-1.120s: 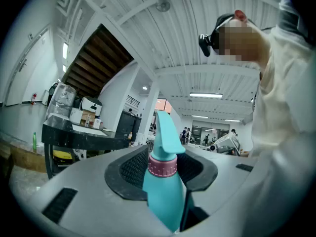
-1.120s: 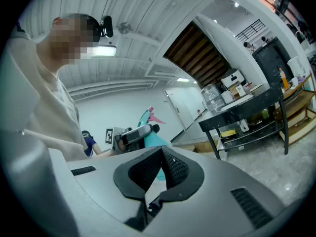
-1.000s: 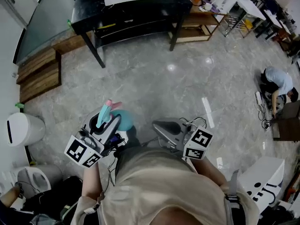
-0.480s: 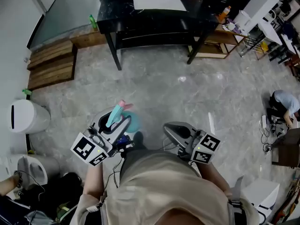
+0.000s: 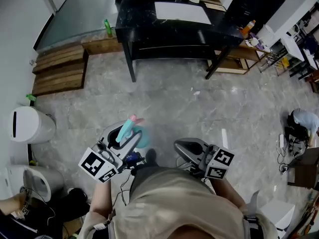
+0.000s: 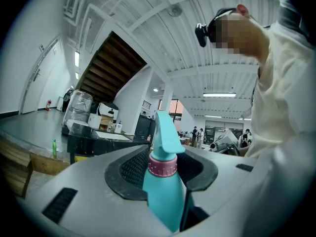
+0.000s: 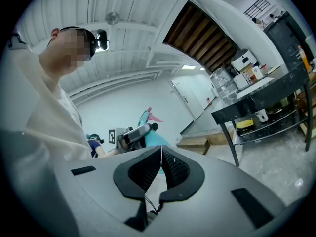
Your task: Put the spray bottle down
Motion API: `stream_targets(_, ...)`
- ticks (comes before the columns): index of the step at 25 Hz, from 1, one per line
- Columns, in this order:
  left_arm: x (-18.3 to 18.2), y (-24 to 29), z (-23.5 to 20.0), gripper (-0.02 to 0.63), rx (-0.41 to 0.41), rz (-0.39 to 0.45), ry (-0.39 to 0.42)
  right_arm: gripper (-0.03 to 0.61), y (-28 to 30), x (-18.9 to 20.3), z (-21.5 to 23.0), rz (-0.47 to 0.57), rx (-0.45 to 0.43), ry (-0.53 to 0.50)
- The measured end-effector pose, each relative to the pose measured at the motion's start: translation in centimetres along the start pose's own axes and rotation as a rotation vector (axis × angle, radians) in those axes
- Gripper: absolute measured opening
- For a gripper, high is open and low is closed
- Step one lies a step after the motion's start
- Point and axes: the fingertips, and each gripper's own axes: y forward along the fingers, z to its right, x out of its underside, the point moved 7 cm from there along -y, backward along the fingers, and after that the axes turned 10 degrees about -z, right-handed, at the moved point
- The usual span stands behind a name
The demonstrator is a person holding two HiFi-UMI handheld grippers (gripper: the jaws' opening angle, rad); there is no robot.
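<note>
A beige tee [image 5: 174, 203] is worn; the grey left gripper [image 5: 127, 132] and right gripper [image 5: 183, 146] are tagged with black-and-white marker cubes [image 5: 98, 164].

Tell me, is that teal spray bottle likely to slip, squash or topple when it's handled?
Probably stiff: the spray bottle shows no dent where the left tongs grip it. Its smooth plastic may be slippery, though the textured pads likely help. With that big trigger head on top, it could tip if nudged.
</note>
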Motion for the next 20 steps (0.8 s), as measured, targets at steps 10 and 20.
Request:
stream_targets(10, -0.1, -2.0, -5.6, 0.157, 0.0, -0.009, 0.027, 0.021, 6.9, -2.1, 0.8, -0.027, -0.027, 0.001)
stream_targets(20, -1.6, 1.6, -4.9, 0.158, 0.095, -0.012, 0.111, 0.021, 7.2, -3.3, 1.4, 0.006, -0.015, -0.012)
